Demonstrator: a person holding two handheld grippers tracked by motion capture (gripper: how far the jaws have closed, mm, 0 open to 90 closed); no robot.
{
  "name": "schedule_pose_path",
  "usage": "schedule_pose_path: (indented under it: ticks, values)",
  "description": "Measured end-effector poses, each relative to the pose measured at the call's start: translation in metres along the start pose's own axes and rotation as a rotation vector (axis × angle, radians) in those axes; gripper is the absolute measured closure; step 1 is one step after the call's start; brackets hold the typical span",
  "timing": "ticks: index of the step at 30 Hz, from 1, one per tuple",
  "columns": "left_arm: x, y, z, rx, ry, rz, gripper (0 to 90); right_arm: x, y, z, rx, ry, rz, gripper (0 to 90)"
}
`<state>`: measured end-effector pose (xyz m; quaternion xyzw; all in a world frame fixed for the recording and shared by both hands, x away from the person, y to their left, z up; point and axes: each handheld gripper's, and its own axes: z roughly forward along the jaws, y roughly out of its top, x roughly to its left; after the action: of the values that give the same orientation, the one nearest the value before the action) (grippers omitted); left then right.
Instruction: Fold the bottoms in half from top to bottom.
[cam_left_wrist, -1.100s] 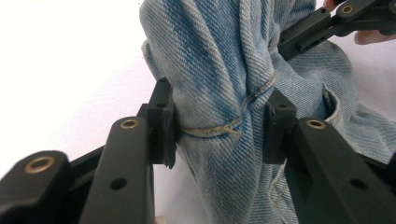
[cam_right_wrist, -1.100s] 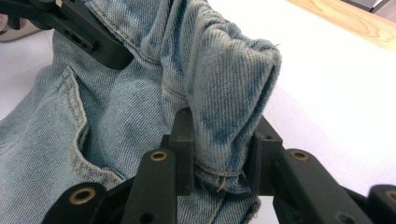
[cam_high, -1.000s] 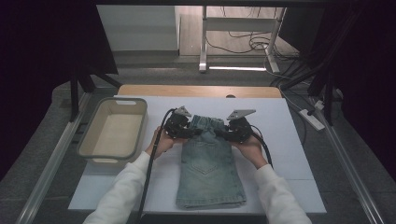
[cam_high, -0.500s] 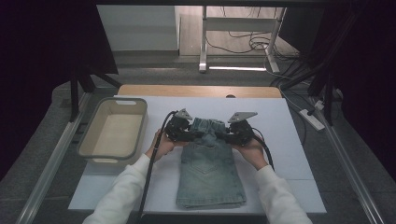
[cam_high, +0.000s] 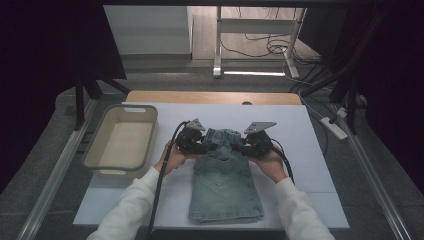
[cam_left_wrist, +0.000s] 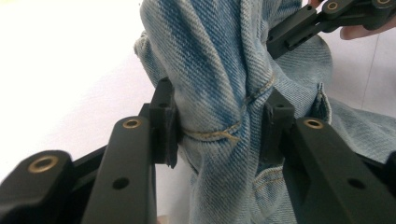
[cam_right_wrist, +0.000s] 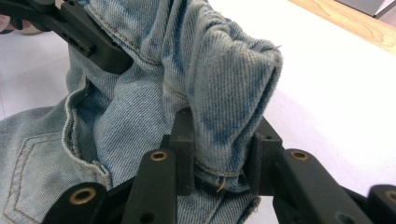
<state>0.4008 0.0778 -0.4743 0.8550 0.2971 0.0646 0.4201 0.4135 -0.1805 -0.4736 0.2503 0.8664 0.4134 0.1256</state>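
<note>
The folding of the denim shorts (cam_high: 225, 182) on the white table (cam_high: 310, 150) seems in hand – the left gripper (cam_high: 197, 142) and right gripper (cam_high: 252, 145) each pinch a waistband corner – so next both should probably lift and carry together.

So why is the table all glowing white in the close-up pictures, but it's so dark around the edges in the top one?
In the left gripper view the table is washed out by glare, while the jeans stay sharp; the right gripper view is similar; in the high view the light falls on the table and the surroundings stay dim.
</note>
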Motion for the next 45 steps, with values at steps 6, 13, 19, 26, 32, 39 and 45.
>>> schedule_pose_path:
  ticks: [6,13,19,26,32,39,45]
  values:
    - [-0.003,0.0,-0.002,-0.001,-0.001,0.007,58.3,0.001,0.0,-0.002,-0.006,0.003,-0.001,68.0]
    - [-0.006,-0.002,-0.006,-0.007,-0.018,0.008,58.3,0.005,0.001,-0.007,-0.003,0.013,-0.007,67.9]
    - [-0.009,-0.005,-0.006,-0.006,-0.021,0.002,58.3,0.007,-0.001,-0.009,-0.001,0.02,-0.006,67.9]
    - [-0.011,-0.008,-0.005,-0.004,-0.027,-0.006,58.3,0.009,-0.004,-0.009,0.005,0.028,0.0,67.9]
    - [-0.017,-0.012,-0.008,-0.007,-0.022,-0.004,58.6,0.013,-0.005,-0.011,0.011,0.036,-0.007,68.0]
    - [-0.023,-0.016,-0.011,-0.009,-0.027,0.004,58.6,0.019,-0.006,-0.016,0.017,0.044,-0.015,67.9]
    - [-0.029,-0.018,-0.011,-0.008,-0.026,0.008,58.6,0.023,-0.01,-0.019,0.018,0.05,-0.015,67.9]
